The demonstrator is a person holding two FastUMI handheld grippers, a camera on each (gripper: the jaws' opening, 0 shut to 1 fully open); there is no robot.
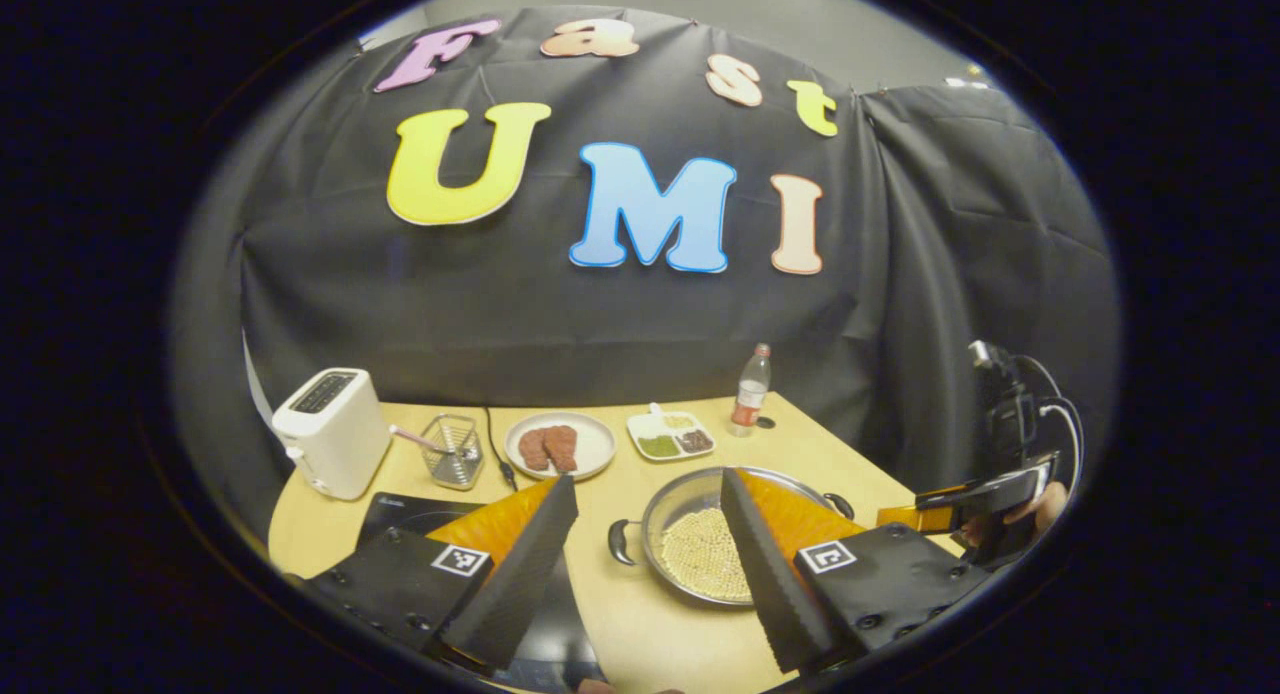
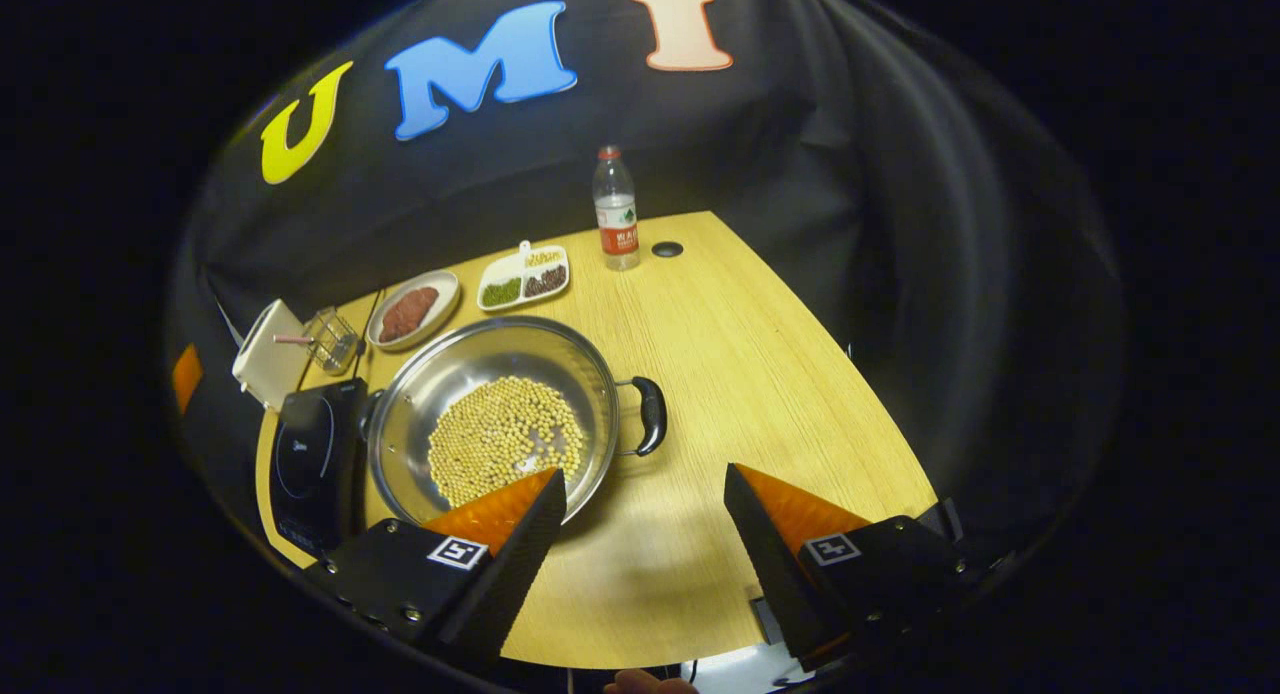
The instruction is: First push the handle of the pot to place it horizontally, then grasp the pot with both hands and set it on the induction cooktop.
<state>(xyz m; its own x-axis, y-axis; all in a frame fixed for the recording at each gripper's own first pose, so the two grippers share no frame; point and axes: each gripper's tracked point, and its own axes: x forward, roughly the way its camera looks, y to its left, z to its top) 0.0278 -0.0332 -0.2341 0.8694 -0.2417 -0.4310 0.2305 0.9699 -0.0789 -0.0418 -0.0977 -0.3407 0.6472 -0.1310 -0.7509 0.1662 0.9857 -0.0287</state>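
Observation:
A steel pot (image 1: 680, 489) holding pale beans (image 1: 700, 554) sits on the wooden table, its two black handles (image 1: 622, 542) pointing left and right. The black induction cooktop (image 1: 400, 514) lies just left of it. My left gripper (image 1: 648, 479) hovers open above the pot's near-left side, with nothing between its fingers. In the right gripper view the pot (image 2: 470, 359) lies ahead to the left, its right handle (image 2: 650, 414) a little beyond my open right gripper (image 2: 645, 472). The cooktop (image 2: 310, 454) is on the pot's far side. The right gripper (image 1: 985, 494), held by a hand, appears at the right edge.
Along the back of the table (image 2: 760, 374) stand a white toaster (image 1: 330, 429), a wire basket (image 1: 452, 452), a plate of meat (image 1: 560, 446), a divided dish (image 1: 670, 436) and a water bottle (image 2: 615, 214). Bare wood lies right of the pot up to the table's curved edge.

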